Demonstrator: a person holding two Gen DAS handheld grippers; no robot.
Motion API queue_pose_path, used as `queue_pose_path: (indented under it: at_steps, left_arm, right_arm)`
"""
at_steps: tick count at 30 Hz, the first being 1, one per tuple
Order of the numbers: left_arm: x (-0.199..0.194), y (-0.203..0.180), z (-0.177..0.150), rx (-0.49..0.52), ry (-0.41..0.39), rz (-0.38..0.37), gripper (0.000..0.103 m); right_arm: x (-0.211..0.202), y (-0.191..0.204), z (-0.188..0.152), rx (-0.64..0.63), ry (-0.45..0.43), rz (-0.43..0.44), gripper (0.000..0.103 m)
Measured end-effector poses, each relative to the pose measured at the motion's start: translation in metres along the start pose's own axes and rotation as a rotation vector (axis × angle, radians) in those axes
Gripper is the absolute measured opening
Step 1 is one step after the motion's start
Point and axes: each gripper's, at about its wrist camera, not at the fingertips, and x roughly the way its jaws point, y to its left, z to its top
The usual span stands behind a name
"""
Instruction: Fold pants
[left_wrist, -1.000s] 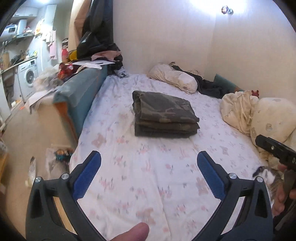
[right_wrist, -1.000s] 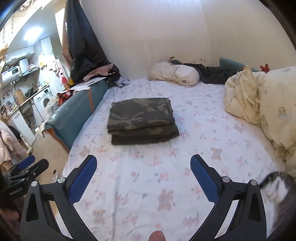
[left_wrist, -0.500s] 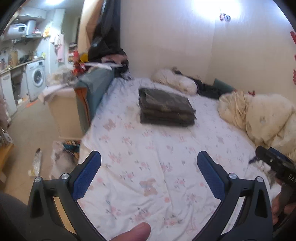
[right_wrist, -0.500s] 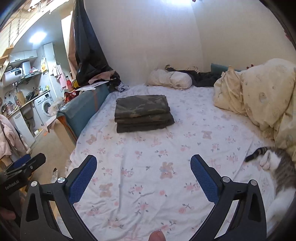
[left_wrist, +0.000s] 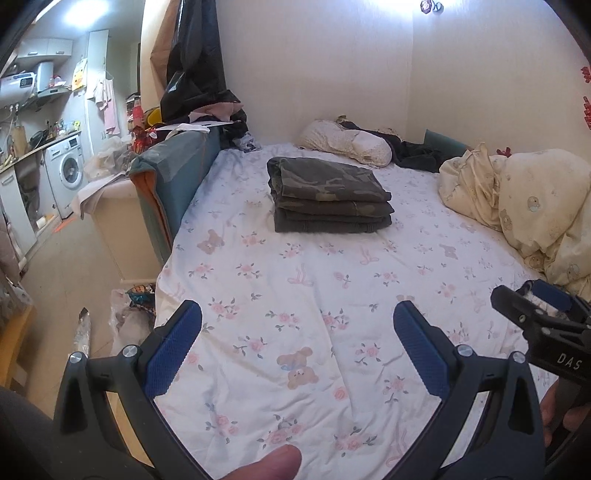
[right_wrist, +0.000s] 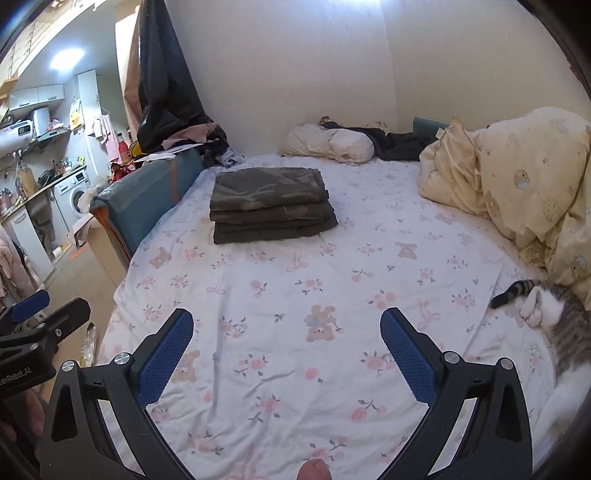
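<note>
Left gripper (left_wrist: 297, 347): we see its jaws spread wide with nothing between the blue pads (left_wrist: 173, 350); they hang above the near part of the bed and touch nothing. A fingertip shows at the bottom edge of this view.
Right gripper (right_wrist: 286, 349): here too we find the jaws spread wide and holding nothing, over the near part of the sheet, clear of the cloth. In the left wrist view we see this gripper at the right edge, its tips over the right side of the bed.
Bed sheet (left_wrist: 303, 295): we see white cloth printed with pink flowers and small bears, lightly creased; the stretch between the grippers and the pants is bare sheet.
Cat (right_wrist: 554, 317): we see a striped grey and white cat lying on the sheet at the right edge, just beside the yellow duvet and to the right of the right gripper.
Pants (left_wrist: 328, 199): we find the camouflage pants folded into a neat layered stack, lying flat on the far middle of the bed, well apart from both grippers.
Duvet (right_wrist: 517, 177): we see it bunched, cream yellow, along the right side of the bed.
Pillow (left_wrist: 347, 142): it lies at the far end by the wall, beyond the pants, with dark clothes beside it.
Washing machine (left_wrist: 64, 173): we see it far left, off the bed, under a cluttered counter.
</note>
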Motion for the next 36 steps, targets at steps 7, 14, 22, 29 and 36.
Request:
queue_pose_path:
  at_steps: [7, 14, 22, 29, 36]
  left_arm:
    - [0.0045, 0.0001, 0.002, -0.023, 0.01, -0.022, 0.102]
    - [0.0045, 0.0, 0.0013, -0.015, -0.004, -0.008, 0.102]
    - [0.0012, -0.0002, 0.0006, -0.005, -0.014, -0.012, 0.102]
    - [0.001, -0.0004, 0.0004, -0.005, -0.014, -0.01, 0.102]
    - [-0.0002, -0.0011, -0.0009, -0.001, -0.019, -0.006, 0.102]
  right_arm:
    - [-0.0004, -0.003, -0.0004, 0.013, 0.004, -0.001, 0.103]
    - [-0.0025, -0.0011, 0.0007, -0.013, -0.012, -0.007, 0.103]
    - [-0.002, -0.0005, 0.0008, -0.026, -0.021, -0.006, 0.103]
    - [-0.0014, 0.0012, 0.0012, -0.038, -0.025, -0.009, 0.103]
    - [-0.0013, 0.0001, 0.0027, -0.031, -0.023, -0.006, 0.103]
